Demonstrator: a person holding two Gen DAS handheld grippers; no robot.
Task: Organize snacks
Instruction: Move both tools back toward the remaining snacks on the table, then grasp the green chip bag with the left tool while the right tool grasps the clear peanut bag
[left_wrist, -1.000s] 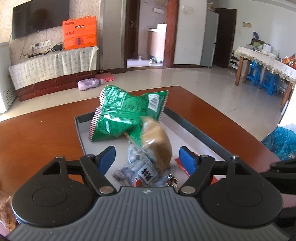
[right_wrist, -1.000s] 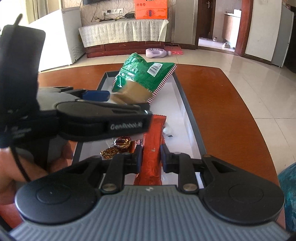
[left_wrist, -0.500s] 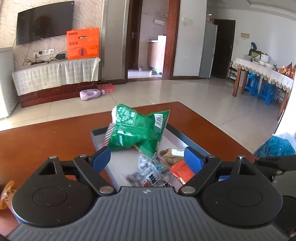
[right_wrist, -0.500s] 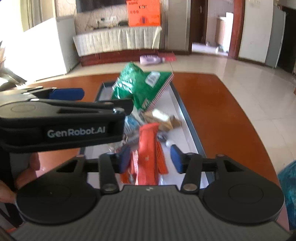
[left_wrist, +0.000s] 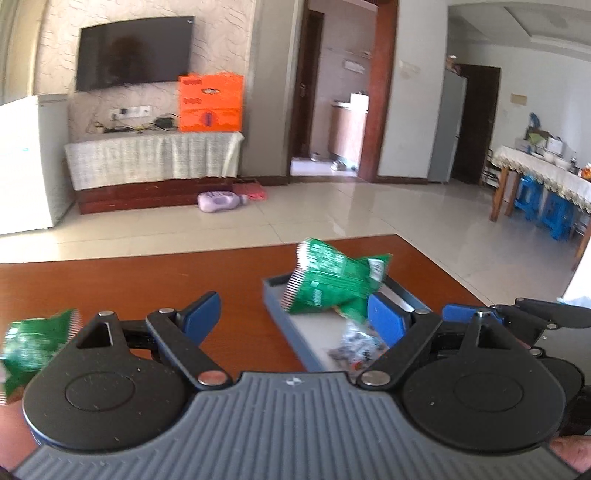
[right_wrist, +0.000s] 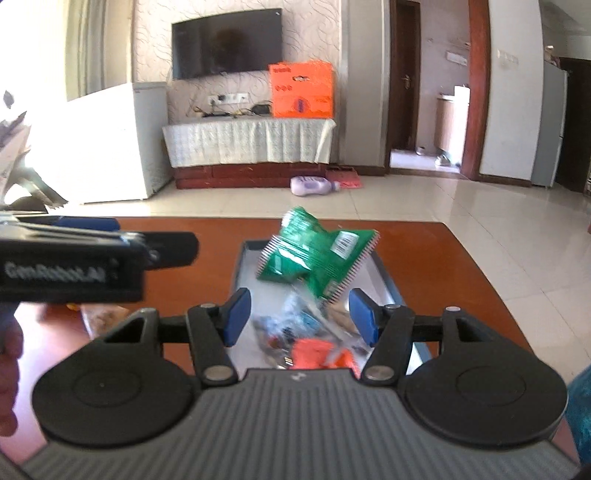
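The left gripper (left_wrist: 293, 317) and right gripper (right_wrist: 300, 316) are both hanging spread wide, gripping nothing. The green snack bag (right_wrist: 314, 254) is lying in the grey tray (right_wrist: 384, 275), frame centre, above blurred, possibly orange packets (right_wrist: 314, 352). Only the left wrist view is showing a second green bag (left_wrist: 35, 347), lower left.

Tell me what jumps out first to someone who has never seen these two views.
The crumpled green snack bag stands out, propped at the far end of the grey tray on the reddish-brown table, above a heap of small wrapped snacks. Behind it, a bright orange box sits on the cloth-covered TV stand beneath the wall TV. Both the right gripper and left gripper have their jaws open and empty.
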